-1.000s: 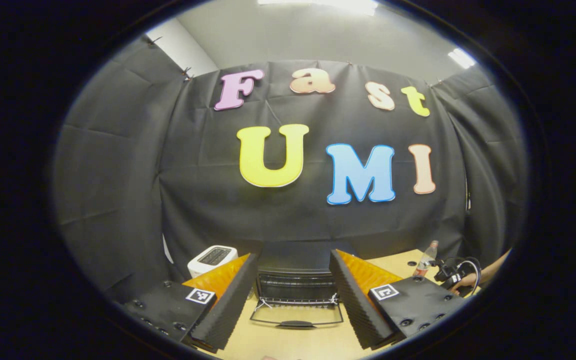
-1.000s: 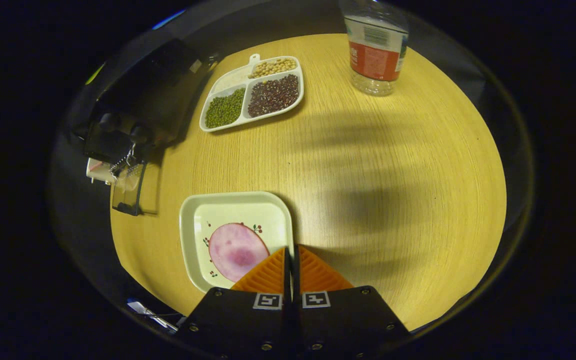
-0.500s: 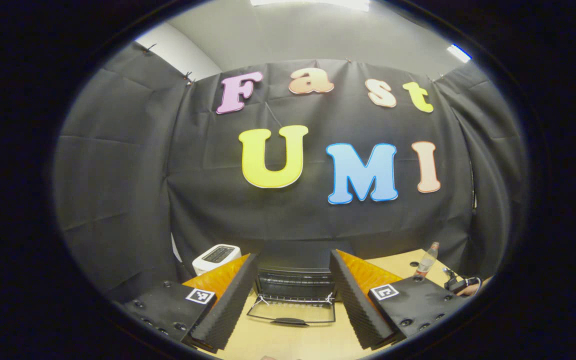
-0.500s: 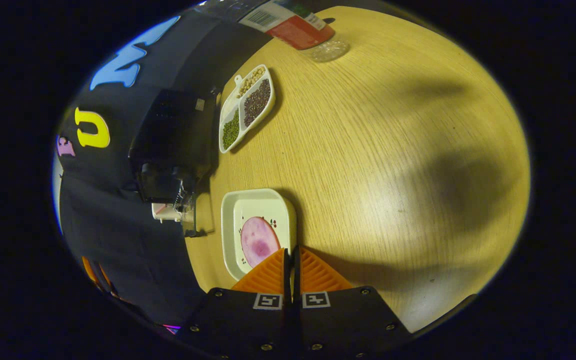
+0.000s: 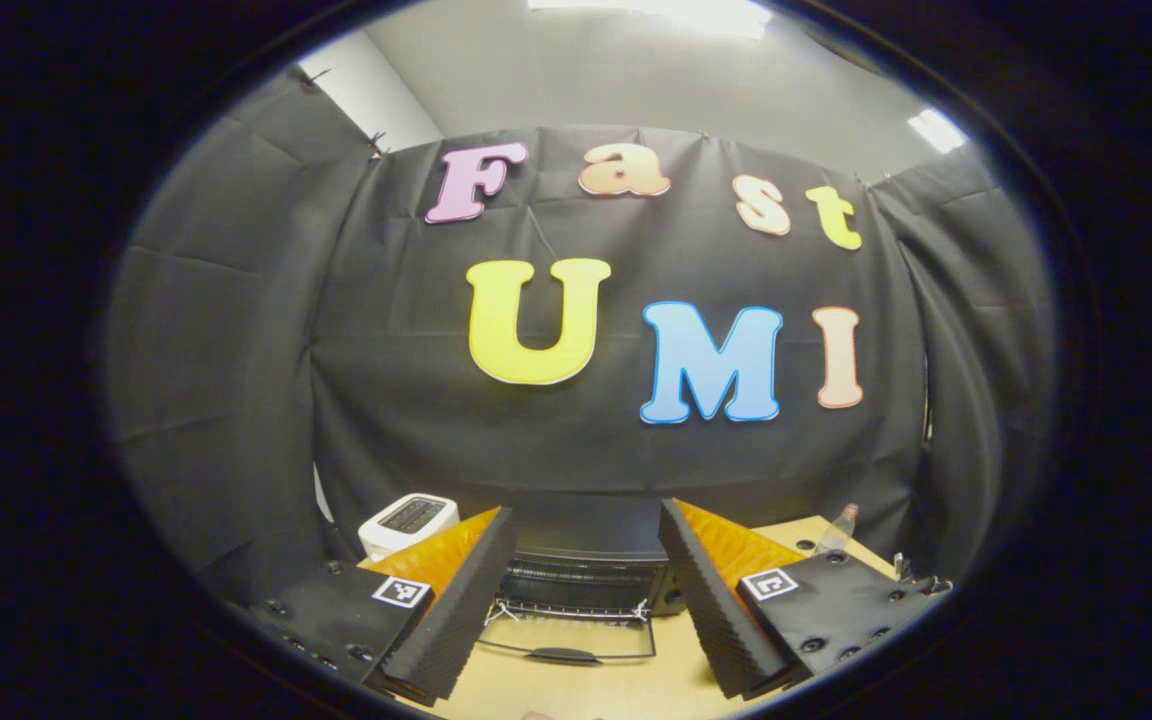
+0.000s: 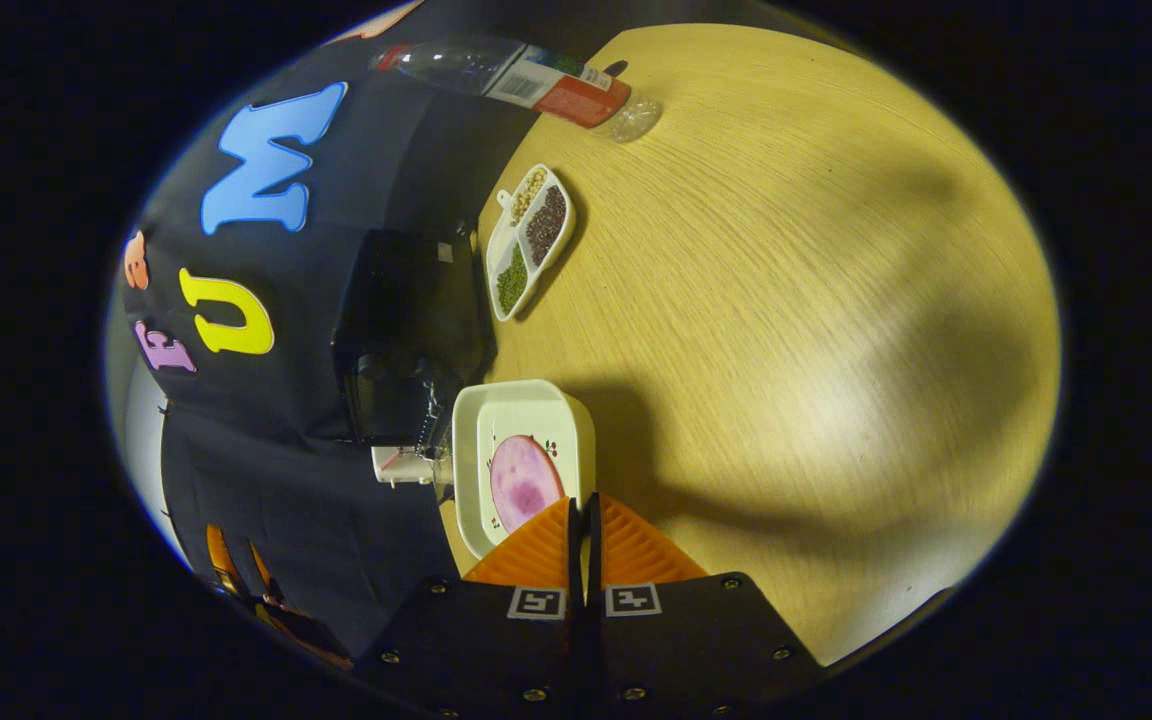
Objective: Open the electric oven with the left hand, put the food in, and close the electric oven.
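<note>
The black electric oven point(image 5: 581, 582) stands at the back of the wooden table point(image 6: 786, 330), its glass door point(image 5: 576, 637) folded down flat toward me and the rack visible inside. My left gripper point(image 5: 586, 512) hangs open in front of it, holding nothing, with the oven framed between its fingers. My right gripper point(image 6: 581, 510) is shut on the rim of a white square plate point(image 6: 526, 405) carrying a round pink slice of ham point(image 6: 521, 482). The plate sits just beside the oven point(image 6: 406, 320), which appears sideways in the right gripper view.
A white toaster point(image 5: 406, 517) stands left of the oven. A divided white tray of beans point(image 6: 531, 240) lies right of the oven, and a plastic bottle point(image 6: 536, 85) stands farther along the back edge. The black cloth wall closes the back and sides.
My right gripper has swung round with the plate and brought it from the open table up beside the oven. The left gripper has shifted slightly, staying open, so the oven sits lower in its view.
</note>
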Demonstrator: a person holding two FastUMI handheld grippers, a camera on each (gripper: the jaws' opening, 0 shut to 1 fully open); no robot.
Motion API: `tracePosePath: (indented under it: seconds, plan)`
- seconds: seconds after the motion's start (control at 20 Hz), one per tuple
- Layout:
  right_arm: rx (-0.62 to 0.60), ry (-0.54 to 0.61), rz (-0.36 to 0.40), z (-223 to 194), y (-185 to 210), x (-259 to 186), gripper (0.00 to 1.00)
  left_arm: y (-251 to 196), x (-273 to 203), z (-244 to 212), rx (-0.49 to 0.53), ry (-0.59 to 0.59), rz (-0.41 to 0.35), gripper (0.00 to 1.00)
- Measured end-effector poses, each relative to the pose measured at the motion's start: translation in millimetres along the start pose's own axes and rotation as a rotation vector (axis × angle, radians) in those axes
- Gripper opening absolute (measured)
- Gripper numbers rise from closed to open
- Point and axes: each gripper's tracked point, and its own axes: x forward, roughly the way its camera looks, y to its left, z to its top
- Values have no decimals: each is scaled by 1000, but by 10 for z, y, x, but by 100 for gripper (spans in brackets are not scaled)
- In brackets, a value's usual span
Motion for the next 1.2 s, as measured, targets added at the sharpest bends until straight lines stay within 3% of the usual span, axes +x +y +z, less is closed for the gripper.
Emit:
tracePosePath:
  seconds: [0.3,0.6,0.85,1.2]
  plan:
    - [60,-155,-28,-409,523,5,0,198,246,79,57,-56,-93,100]
    - [168,-250,-97,-879,947,325,1,588,308,126,115,-99,-93,97]
    - [229,-309,-122,-1006,1381,943,0,988,273,16,99,-69,-60,97]
    - [305,-358,-132,-823,1959,1844,0,1747,166,-83,90,-33,48,98]
